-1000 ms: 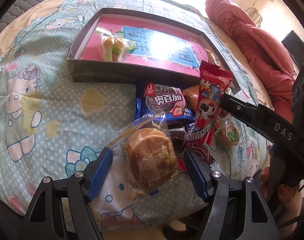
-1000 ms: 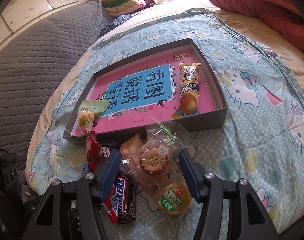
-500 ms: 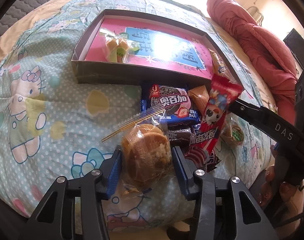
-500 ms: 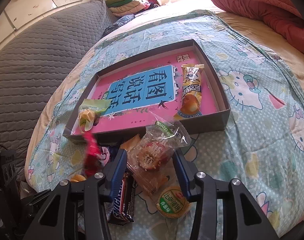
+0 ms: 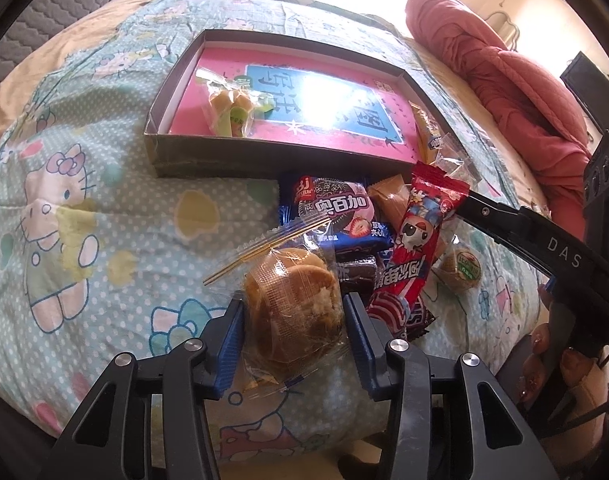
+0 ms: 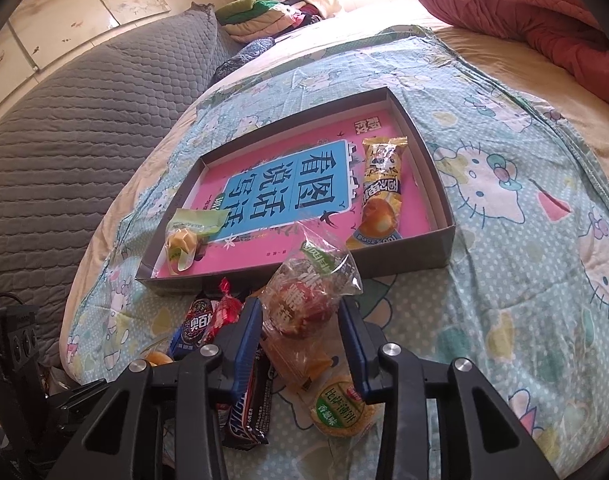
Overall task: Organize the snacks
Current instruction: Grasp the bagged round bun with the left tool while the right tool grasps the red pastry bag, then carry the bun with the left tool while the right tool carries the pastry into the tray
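My left gripper (image 5: 294, 320) is shut on a clear-wrapped round brown cake (image 5: 292, 304), held just above the bedspread. My right gripper (image 6: 300, 322) is shut on a clear-wrapped pastry with a red label (image 6: 300, 300), lifted in front of the box. The shallow pink-bottomed box (image 6: 444, 236) holds a green-wrapped pastry (image 6: 188, 236) and a yellow bread pack (image 6: 378, 196); its front wall also shows in the left wrist view (image 5: 208, 160). Loose snacks lie in front: a blue cookie pack (image 5: 332, 212), a red stick pack (image 5: 416, 248), a dark chocolate bar (image 6: 248, 404) and a green-lidded cake (image 6: 338, 408).
Everything lies on a Hello Kitty bedspread (image 6: 524, 240). A red quilt (image 5: 504, 76) is bunched at the far right. A grey quilted cover (image 6: 64, 120) lies to the left. The right gripper's black body (image 5: 544, 240) crosses the left wrist view at right.
Both grippers have closed: the left on the round cake, the right on the red-label pastry. The right one has lifted its pastry toward the box. The red stick pack has tipped.
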